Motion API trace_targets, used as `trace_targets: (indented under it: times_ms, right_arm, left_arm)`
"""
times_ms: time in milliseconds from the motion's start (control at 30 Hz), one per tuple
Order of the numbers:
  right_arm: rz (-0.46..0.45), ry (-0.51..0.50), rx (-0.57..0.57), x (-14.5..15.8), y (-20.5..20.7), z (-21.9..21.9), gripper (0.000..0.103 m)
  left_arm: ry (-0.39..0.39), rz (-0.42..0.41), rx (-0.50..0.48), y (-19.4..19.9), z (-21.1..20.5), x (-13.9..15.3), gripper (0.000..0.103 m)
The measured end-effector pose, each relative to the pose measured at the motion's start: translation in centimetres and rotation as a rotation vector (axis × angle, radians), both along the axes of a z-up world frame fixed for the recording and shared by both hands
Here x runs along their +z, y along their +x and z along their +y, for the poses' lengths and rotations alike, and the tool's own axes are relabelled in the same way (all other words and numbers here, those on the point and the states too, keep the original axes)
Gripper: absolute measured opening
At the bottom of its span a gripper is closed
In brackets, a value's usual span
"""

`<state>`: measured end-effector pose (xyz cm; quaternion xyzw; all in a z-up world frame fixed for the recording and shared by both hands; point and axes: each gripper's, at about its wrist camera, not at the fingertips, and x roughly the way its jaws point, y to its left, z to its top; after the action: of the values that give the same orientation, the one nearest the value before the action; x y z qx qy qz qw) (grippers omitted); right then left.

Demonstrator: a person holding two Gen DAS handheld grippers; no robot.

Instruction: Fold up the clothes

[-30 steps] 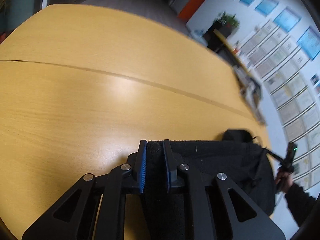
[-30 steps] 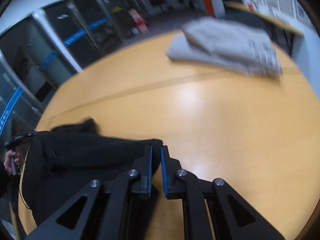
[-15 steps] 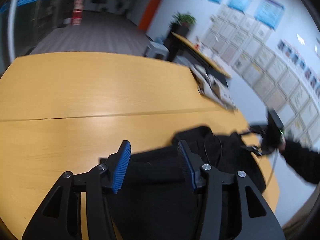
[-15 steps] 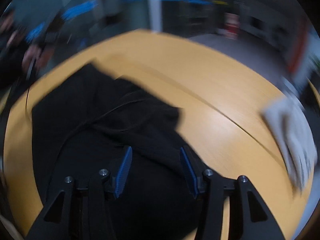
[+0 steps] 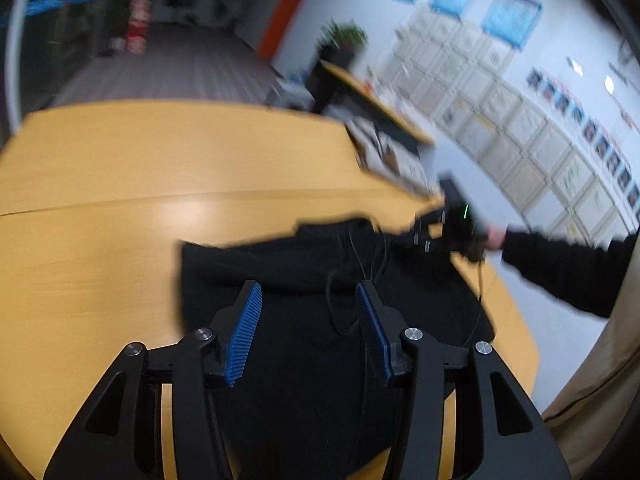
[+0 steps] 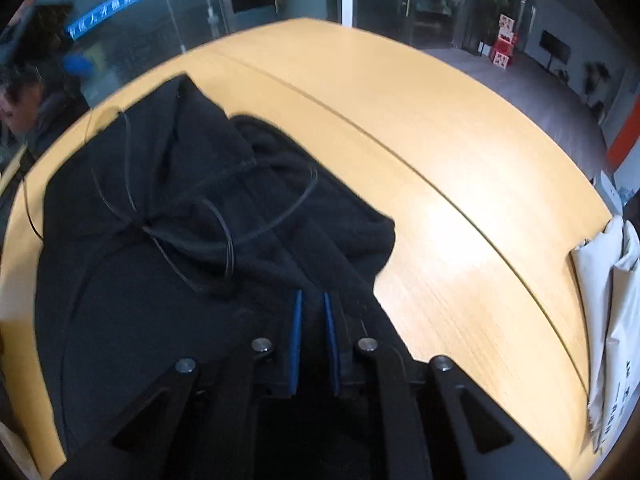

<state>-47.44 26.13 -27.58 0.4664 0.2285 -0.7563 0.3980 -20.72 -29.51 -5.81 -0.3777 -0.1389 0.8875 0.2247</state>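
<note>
Two claws | left claw (image 5: 308, 320) parted, empty, above black garment (image 5: 304, 360) | right claw (image 6: 311, 316) closed, nothing visibly pinched

A second ago the left tongs (image 5: 308, 320) were clamped on a fold of the black garment (image 5: 320, 264); now their pads stand apart with nothing between them, above the cloth, and more of the room fills the upper frame. The garment, then bunched at the lower right of the left view, now lies spread across the lower middle of the desk (image 5: 120, 184). The right tongs (image 6: 312, 320) opened halfway through the second and have pinched shut again on the garment (image 6: 160, 240). The pale folded stack (image 6: 608, 300) has gone from upper centre to the right edge.
</note>
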Motion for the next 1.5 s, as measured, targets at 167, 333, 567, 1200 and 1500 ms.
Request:
trace_targets:
  times_ms: [167, 333, 567, 1200, 1500]
  right_arm:
    - [0.06, -0.003, -0.092, 0.4, -1.3, 0.1, 0.009]
    - [0.043, -0.013, -0.19, -0.4, -1.6, 0.2, 0.009]
    - [0.016, -0.001, -0.273, -1.5, -1.1, -0.4, 0.009]
    - [-0.034, -0.144, -0.142, -0.6, -1.7, -6.2, 0.043]
    - [0.038, -0.159, -0.228, -0.1, -1.3, -4.9, 0.007]
  left_arm:
    - [0.045, 0.169, 0.379, 7.0, -9.0, 8.6, 0.052]
    - [-0.042, 0.185, 0.536, 10.7, -13.3, 12.6, 0.064]
    - [-0.4, 0.071, 0.408, 9.3, -10.6, 12.2, 0.064]
    - [-0.401, -0.151, -0.159, -6.7, 5.9, -5.5, 0.069]
    - [-0.388, -0.077, 0.008, 0.7, 0.1, 2.5, 0.069]
